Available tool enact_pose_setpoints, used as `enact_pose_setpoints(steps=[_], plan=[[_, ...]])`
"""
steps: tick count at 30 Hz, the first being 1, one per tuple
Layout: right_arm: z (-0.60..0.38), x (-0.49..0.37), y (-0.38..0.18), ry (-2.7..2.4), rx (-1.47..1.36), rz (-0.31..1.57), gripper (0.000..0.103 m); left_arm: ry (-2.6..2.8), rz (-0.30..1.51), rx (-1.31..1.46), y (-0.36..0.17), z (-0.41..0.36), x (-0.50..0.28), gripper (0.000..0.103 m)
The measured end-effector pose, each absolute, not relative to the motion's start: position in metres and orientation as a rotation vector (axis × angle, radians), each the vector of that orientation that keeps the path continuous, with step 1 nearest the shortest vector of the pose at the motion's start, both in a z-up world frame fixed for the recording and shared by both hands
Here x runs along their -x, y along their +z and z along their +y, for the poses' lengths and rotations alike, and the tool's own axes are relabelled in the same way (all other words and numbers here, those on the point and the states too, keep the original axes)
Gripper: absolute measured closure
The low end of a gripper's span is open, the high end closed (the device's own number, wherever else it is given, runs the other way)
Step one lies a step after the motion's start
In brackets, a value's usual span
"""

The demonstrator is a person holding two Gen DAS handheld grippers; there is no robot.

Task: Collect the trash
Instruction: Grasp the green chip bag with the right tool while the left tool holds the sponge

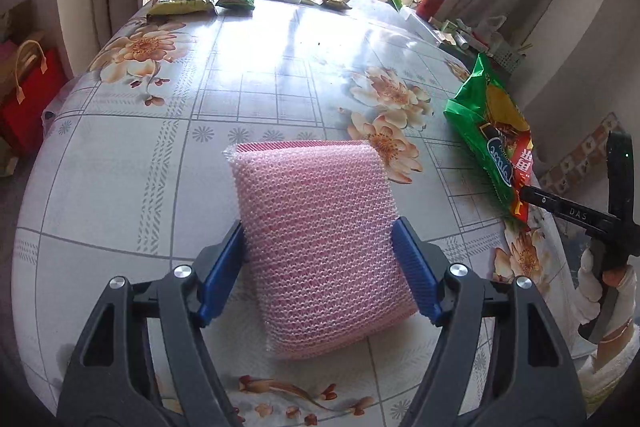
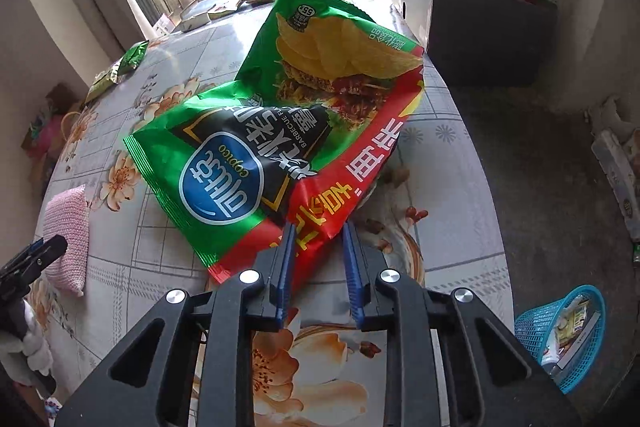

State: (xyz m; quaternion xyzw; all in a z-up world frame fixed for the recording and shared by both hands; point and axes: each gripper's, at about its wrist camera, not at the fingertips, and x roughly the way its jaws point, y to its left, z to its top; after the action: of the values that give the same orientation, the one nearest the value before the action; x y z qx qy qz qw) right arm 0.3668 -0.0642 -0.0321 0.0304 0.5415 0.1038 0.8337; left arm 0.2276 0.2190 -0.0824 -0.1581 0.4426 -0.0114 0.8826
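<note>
While the large green-and-red foil chip bag (image 2: 288, 115) lies crumpled at the table's right edge, the right gripper (image 2: 318, 231) straddles its red corner, jaws narrowly parted, not visibly pinching. Judgement: close fully on 2 foil layers before lifting toward the blue mesh basket (image 2: 560, 335). The left gripper (image 1: 320, 247) clamps the pink bubble-wrap pouch (image 1: 316, 239).

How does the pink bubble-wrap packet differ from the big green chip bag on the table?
The pink bubble-wrap packet is plain, padded and blocky; the green chip bag is glossy, printed and crumpled flat. The packet looks smaller than the bag. The left gripper spans the packet's full width; the right gripper is at only the bag's red corner. Both rest on the floral tablecloth.
</note>
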Motion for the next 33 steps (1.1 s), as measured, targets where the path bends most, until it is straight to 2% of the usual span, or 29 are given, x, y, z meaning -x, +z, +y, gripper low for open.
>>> enact_pose_setpoints(steps=[9,12,14,15,17,19,21,23,24,29,33], plan=[[-0.074,-0.246,-0.017,0.311,0.032,1.166,0.080,-0.032,0.928,0.347,-0.082,0.217,-0.207,0.036],[-0.073,-0.211,-0.013,0.354,0.031,1.171,0.080,-0.048,0.931,0.362,-0.078,0.213,-0.203,0.041],[-0.075,-0.192,-0.010,0.371,0.028,1.169,0.080,-0.069,0.928,0.367,-0.073,0.208,-0.201,0.050],[-0.077,-0.185,-0.009,0.372,0.022,1.167,0.080,-0.086,0.926,0.360,-0.070,0.203,-0.200,0.051],[-0.084,-0.175,-0.007,0.363,-0.017,1.165,0.075,-0.117,0.932,0.337,-0.067,0.193,-0.200,0.052],[-0.094,-0.171,-0.005,0.343,-0.082,1.170,0.066,-0.147,0.955,0.319,-0.066,0.181,-0.199,0.052],[-0.108,-0.168,-0.003,0.328,-0.174,1.162,0.057,-0.144,0.955,0.295,-0.064,0.172,-0.195,0.048],[-0.121,-0.165,0.000,0.323,-0.281,1.146,0.053,-0.098,0.915,0.250,-0.058,0.165,-0.187,0.032],[-0.127,-0.165,0.000,0.319,-0.333,1.140,0.050,-0.053,0.873,0.216,-0.052,0.163,-0.182,0.030],[-0.151,-0.170,-0.011,0.300,-0.539,1.148,0.048,-0.067,0.713,0.190,-0.024,0.149,-0.153,0.030],[-0.156,-0.176,-0.025,0.318,-0.676,1.180,0.048,-0.242,0.715,0.164,-0.020,0.119,-0.136,0.030]])
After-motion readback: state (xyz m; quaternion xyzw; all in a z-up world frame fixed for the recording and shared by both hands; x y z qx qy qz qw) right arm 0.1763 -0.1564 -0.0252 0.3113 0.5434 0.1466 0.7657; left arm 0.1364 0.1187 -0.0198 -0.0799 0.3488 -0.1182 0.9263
